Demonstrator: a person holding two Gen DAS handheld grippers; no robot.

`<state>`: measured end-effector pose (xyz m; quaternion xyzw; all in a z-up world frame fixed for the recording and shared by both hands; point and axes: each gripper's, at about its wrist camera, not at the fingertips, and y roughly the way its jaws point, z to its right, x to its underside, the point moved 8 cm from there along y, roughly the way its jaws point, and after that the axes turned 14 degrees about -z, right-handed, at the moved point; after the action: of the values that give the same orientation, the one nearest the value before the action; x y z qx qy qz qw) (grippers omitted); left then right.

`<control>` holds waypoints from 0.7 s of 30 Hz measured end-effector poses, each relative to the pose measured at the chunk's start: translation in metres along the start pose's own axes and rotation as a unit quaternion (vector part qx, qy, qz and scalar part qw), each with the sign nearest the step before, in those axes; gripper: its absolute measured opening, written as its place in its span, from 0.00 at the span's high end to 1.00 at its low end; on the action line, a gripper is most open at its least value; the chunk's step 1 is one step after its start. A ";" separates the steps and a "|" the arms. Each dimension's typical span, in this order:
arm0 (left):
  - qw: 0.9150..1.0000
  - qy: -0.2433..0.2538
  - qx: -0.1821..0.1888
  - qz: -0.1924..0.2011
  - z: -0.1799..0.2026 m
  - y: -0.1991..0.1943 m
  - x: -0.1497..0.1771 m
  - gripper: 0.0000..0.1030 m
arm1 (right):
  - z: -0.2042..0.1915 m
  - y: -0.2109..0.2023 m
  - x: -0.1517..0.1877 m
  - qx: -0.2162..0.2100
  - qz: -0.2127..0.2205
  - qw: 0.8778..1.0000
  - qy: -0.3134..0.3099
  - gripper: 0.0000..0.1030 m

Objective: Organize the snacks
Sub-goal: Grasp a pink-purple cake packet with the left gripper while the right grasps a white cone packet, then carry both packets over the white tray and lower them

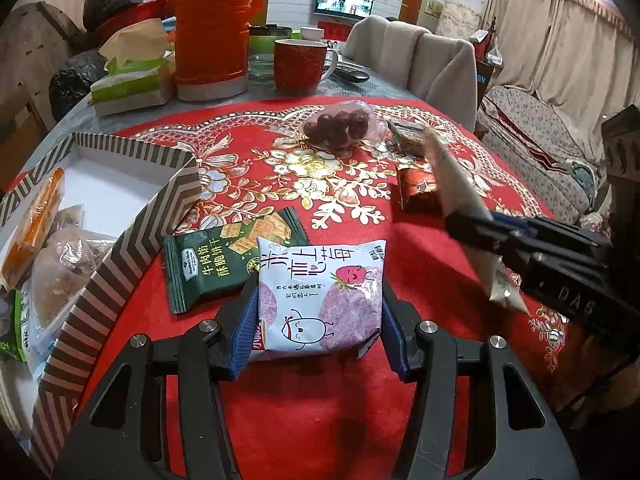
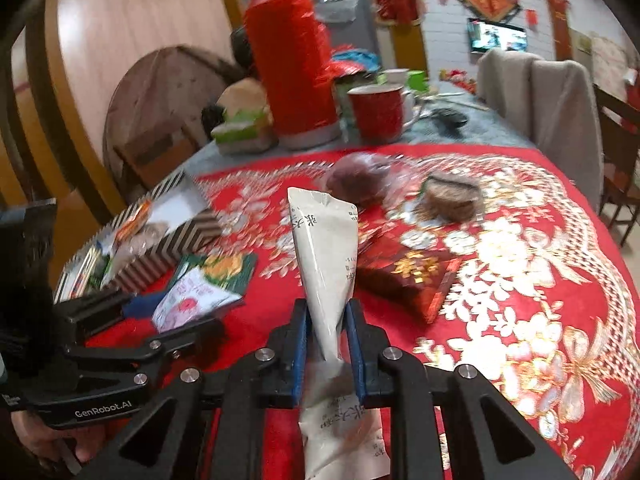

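My left gripper [image 1: 318,300] is shut on a white and pink strawberry snack packet [image 1: 320,292], held low over the red cloth; it also shows in the right wrist view [image 2: 192,300]. My right gripper [image 2: 327,320] is shut on a pale grey snack packet [image 2: 326,256], held upright above the table; it shows at the right of the left wrist view [image 1: 464,200]. A green cracker packet [image 1: 224,258] lies on the cloth beside the striped box [image 1: 132,236], which holds several snacks.
A bag of dark round fruit [image 1: 340,124], a brown snack [image 2: 452,196] and a red-gold packet [image 2: 408,276] lie on the cloth. A red thermos [image 1: 212,28], red mug [image 1: 300,64] and tissue pack [image 1: 128,84] stand at the back. Chairs [image 1: 432,60] stand behind.
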<state>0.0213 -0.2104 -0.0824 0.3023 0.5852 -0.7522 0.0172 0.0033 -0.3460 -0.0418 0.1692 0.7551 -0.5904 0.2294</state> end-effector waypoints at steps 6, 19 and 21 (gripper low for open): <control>1.000 -0.003 -0.008 0.002 -0.002 -0.001 0.000 0.48 | -0.001 -0.006 -0.003 0.007 0.019 1.000 0.008 0.83; 0.999 -0.009 -0.042 0.011 -0.005 -0.004 -0.001 0.48 | -0.017 -0.021 -0.003 0.021 0.059 0.998 -0.032 0.83; 0.999 -0.009 -0.042 0.013 -0.005 -0.004 -0.001 0.48 | -0.019 -0.020 -0.003 0.015 0.058 0.998 -0.036 0.83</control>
<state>0.0226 -0.2045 -0.0788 0.3021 0.6123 -0.7293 0.0446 -0.0073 -0.3325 -0.0197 0.1947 0.7265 -0.5932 0.2871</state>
